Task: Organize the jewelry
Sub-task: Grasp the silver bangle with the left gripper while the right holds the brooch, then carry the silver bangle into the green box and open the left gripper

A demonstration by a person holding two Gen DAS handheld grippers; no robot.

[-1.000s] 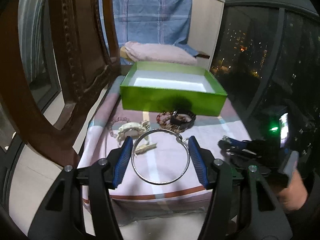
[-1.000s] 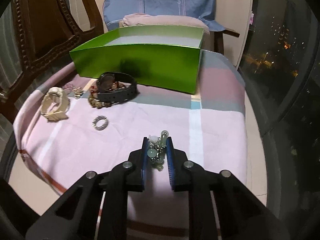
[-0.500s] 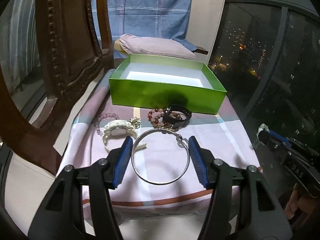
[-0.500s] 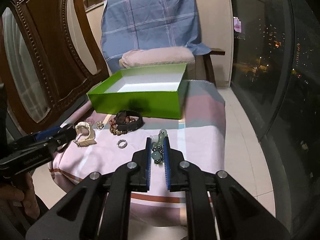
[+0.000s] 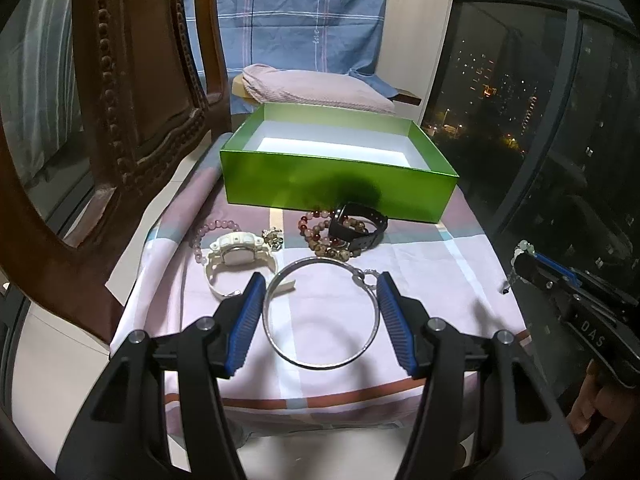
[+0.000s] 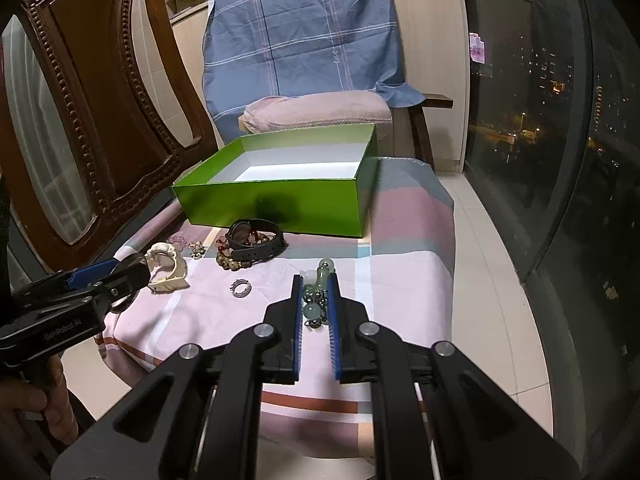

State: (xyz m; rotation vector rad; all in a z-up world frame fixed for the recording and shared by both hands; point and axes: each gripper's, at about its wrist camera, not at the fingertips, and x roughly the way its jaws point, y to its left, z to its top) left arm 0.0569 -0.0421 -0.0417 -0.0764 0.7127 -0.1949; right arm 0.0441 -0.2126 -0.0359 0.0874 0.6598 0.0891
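Both grippers had lifted back from the table. Left gripper (image 5: 322, 314) clamped the thin silver bangle (image 5: 321, 313); right gripper (image 6: 315, 300) pinched a pale-green bead bracelet (image 6: 317, 294). Empty green cardboard box (image 5: 338, 184) waited beyond. Risk: dangling beads slipping out, or the bangle springing free.

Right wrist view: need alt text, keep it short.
The right hand-held gripper is shut on a pale green bead bracelet, held above a pink plaid cloth. Beyond it stands an open green box, with a black watch, a white watch and a small ring in front; the left hand-held gripper enters at left.
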